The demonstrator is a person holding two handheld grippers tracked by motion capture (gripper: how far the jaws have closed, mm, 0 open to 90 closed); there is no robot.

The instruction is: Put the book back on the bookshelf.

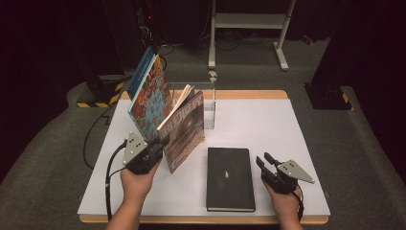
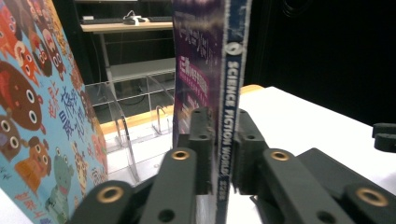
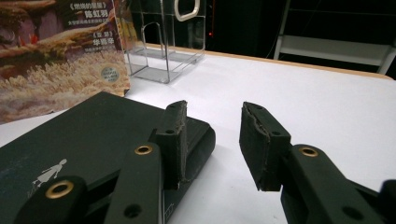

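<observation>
- the left tongs [image 1: 160, 146] are nearly closed, the two black pads clamped on the spine edge of a thin dark purple science fiction magazine [image 2: 219, 84], so the magazine stands on its lower corner above the white bench [image 1: 268, 124] instead of flopping flat.
- gripping low on the spine looks meant to keep the pages together and leave the top free to steer toward a slot.
- the right tongs [image 1: 267, 163] hang part open with nothing between the pads, low over the bench just right of a flat black hardcover book [image 1: 230, 178], probably waiting for its turn.
- just left of the held magazine a tall, colourful picture book with cartoon animals [image 1: 151, 98] leans tilted; what props it i cannot tell.
- behind both stands a clear acrylic book rack [image 1: 210, 110] with divider loops, near the bench's far edge, likely where the upright magazine is headed.
</observation>
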